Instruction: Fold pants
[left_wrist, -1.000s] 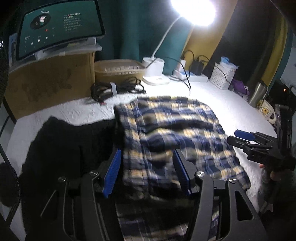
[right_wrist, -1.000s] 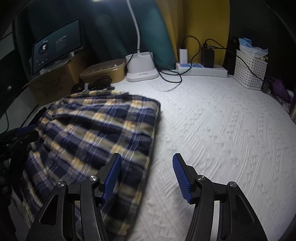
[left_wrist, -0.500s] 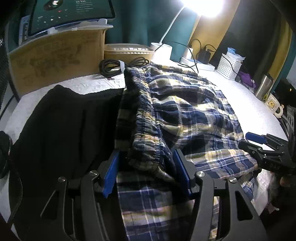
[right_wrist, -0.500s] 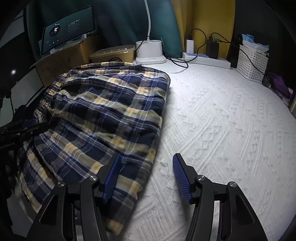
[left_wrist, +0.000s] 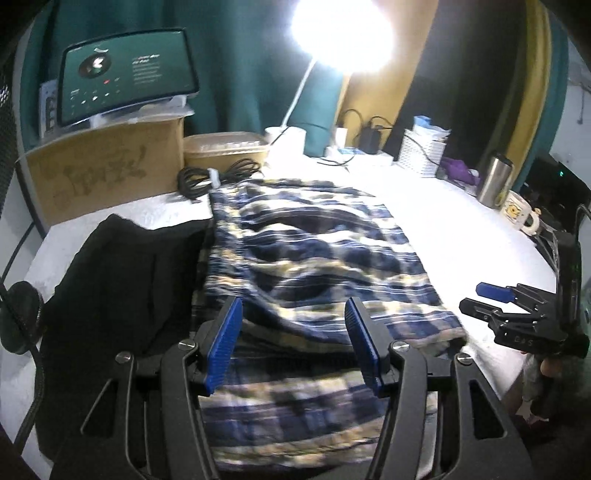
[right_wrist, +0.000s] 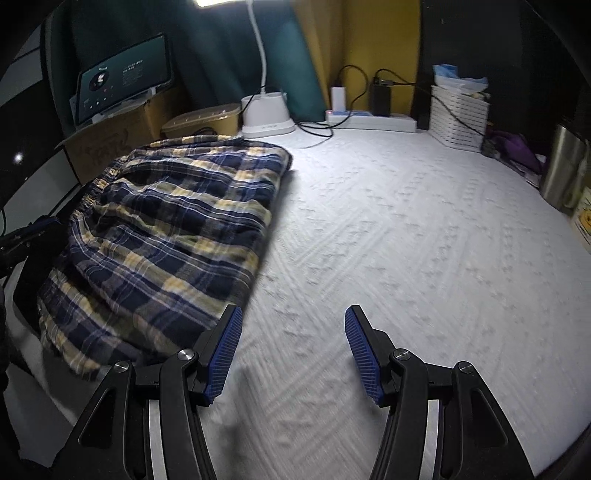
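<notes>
Both the left gripper (left_wrist: 293, 345) and right gripper (right_wrist: 291, 347) hang spread and empty; the loosely folded plaid pants (right_wrist: 166, 221) may slump open, since nothing pins them.

A lived-in home room: a desk lamp (left_wrist: 341, 33) glows over a white-covered surface (right_wrist: 424, 240) crowded with a power strip (right_wrist: 369, 120), a cardboard box (left_wrist: 107, 166), a steel tumbler (left_wrist: 493, 181), a cartoon mug (left_wrist: 517, 216) and a white basket (right_wrist: 458, 118).
</notes>
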